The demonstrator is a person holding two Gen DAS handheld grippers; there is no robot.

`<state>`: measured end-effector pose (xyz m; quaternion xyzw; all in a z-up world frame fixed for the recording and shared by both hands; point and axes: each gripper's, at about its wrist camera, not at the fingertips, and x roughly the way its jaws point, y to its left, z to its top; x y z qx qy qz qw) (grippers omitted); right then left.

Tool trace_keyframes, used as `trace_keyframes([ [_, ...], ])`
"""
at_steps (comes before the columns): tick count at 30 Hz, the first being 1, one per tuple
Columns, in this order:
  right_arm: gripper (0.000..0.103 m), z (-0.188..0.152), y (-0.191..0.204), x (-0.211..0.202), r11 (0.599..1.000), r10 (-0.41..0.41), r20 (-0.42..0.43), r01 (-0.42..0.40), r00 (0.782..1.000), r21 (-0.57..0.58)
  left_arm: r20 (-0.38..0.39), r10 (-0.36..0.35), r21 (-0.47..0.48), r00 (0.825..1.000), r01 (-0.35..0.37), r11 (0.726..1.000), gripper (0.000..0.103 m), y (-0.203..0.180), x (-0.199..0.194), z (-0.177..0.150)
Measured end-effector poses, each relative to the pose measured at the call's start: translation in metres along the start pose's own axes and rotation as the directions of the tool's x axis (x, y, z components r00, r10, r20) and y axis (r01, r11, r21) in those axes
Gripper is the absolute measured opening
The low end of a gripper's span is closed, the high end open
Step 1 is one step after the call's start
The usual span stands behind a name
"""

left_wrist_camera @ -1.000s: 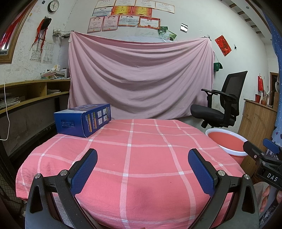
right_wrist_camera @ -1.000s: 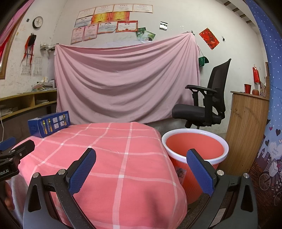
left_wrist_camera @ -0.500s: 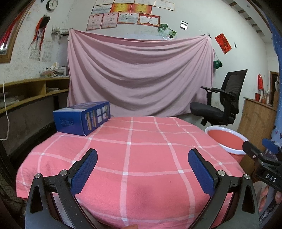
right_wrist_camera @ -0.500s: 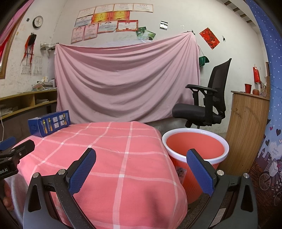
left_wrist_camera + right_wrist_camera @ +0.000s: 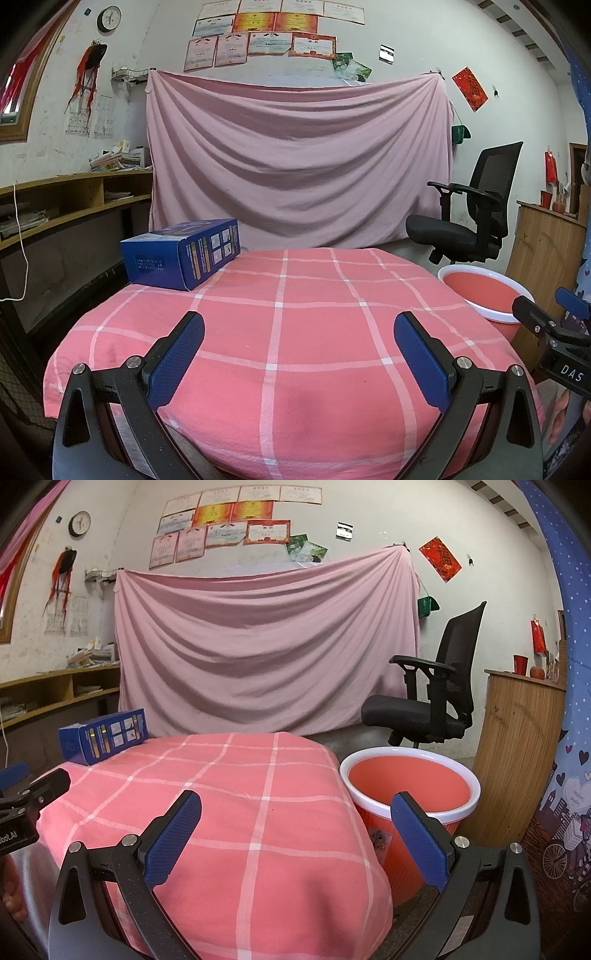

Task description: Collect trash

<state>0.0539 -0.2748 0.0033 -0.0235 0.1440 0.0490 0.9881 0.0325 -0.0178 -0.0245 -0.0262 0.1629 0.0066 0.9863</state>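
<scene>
A blue cardboard box (image 5: pixel 183 253) lies on the far left of the table's pink checked cloth (image 5: pixel 314 332); the right wrist view shows the box (image 5: pixel 103 734) at its far left too. A red bin with a white rim (image 5: pixel 410 794) stands on the floor right of the table, also seen as the bin (image 5: pixel 487 295) in the left wrist view. My left gripper (image 5: pixel 299 349) hangs open over the near table edge, nothing between its fingers. My right gripper (image 5: pixel 295 827) is open over the table's right corner, its right finger in front of the bin.
A black office chair (image 5: pixel 432 701) stands behind the bin, and a wooden cabinet (image 5: pixel 517 753) is to its right. A pink sheet (image 5: pixel 295 166) hangs on the back wall. Wooden shelves (image 5: pixel 62 206) run along the left wall.
The left wrist view has tilted down a little, so the box and bin sit slightly lower in frame. The right gripper has barely moved. Both stay open.
</scene>
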Motion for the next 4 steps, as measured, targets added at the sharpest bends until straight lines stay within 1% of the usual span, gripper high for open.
trace_keyframes([
  [4, 0.103, -0.0033, -0.0002, 0.0005, 1.0, 0.002, 0.0, -0.002, 1.0, -0.001, -0.005, 0.001, -0.003, 1.0, -0.001, 1.0, 0.101, -0.0017, 0.0001, 0.0005],
])
